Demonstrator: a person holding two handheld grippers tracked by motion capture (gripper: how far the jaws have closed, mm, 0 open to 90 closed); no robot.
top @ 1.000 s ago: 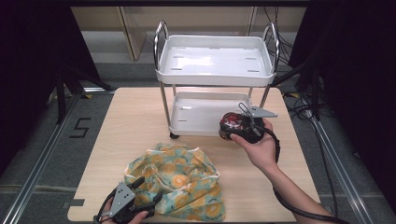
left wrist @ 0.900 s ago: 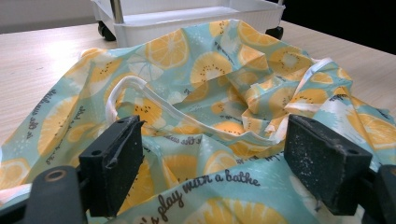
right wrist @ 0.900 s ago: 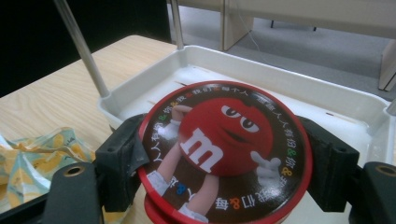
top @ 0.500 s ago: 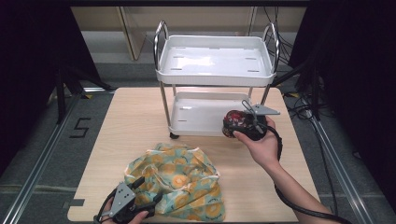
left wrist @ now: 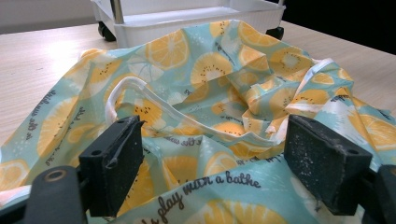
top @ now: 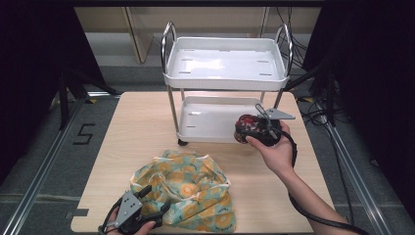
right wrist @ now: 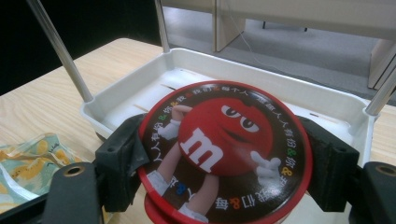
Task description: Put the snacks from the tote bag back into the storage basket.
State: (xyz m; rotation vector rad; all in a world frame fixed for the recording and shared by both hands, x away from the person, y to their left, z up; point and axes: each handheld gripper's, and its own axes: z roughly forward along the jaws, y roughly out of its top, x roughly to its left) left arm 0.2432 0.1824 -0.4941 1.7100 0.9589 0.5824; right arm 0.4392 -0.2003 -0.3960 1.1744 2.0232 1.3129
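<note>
The tin, round and red-rimmed with a red candy figure on its lid, sits clamped between the jaws of the right gripper, a pad pressed to each side of it. It hangs at the front right corner of the cart, just above the rim of the cart's lower tray and off the bench. The tray behind the tin is white and bare, and the cart's steel posts rise on either side.

In front of the cart, nearer the person, the bag lies crumpled on the bench, pale blue with orange slices and a white handle loop. The left gripper rests at the bag's near left edge, its jaws standing apart with the cloth spread loosely between them, neither pad pinching it.
</note>
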